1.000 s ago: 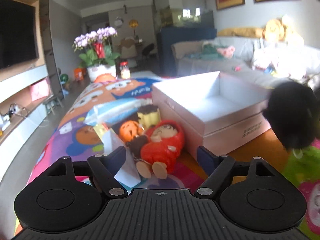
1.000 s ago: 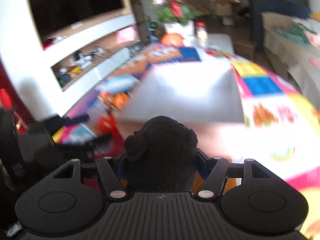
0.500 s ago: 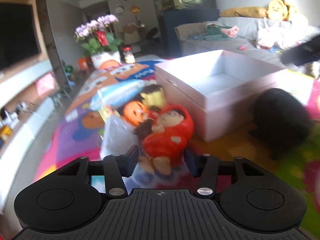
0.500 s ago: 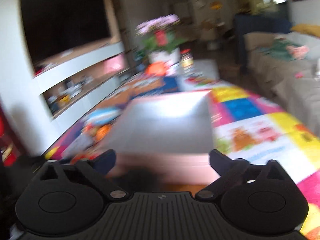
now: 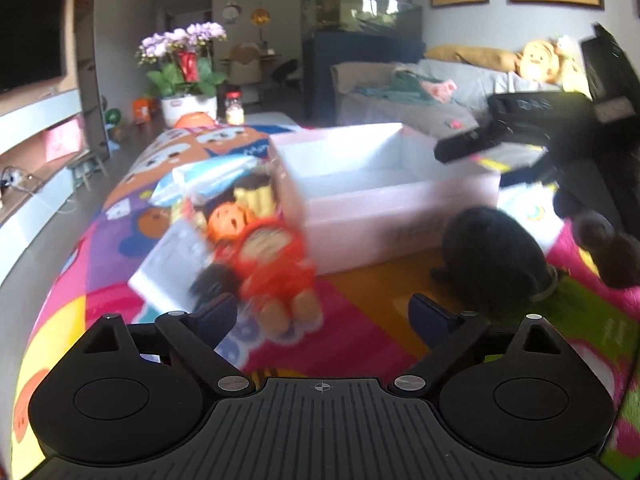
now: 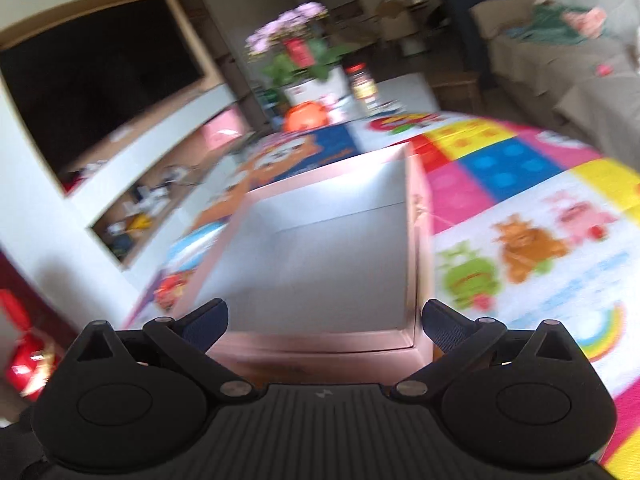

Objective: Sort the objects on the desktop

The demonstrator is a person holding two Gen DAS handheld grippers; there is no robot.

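Observation:
An open pink box (image 5: 384, 196) with a white inside stands on the colourful mat; it also shows in the right wrist view (image 6: 320, 256). A red-clad doll (image 5: 272, 264) lies left of the box, in front of my open, empty left gripper (image 5: 320, 316). A black plush toy (image 5: 496, 256) sits on the mat at the box's near right corner. My right gripper (image 6: 324, 320) is open and empty, raised over the box's near edge; it also shows in the left wrist view (image 5: 520, 132).
Behind the doll lie an orange-faced toy (image 5: 228, 216), a yellow toy (image 5: 256, 196), a white card (image 5: 172, 260) and a blue packet (image 5: 204, 176). A flower pot (image 5: 188, 100) stands at the far end. A sofa (image 5: 440, 92) is at the right, a TV shelf (image 6: 120, 184) at the left.
My right gripper let go of the black plush, which now sits on the mat, and rose over the box. My left gripper opened wider and backed off from the doll.

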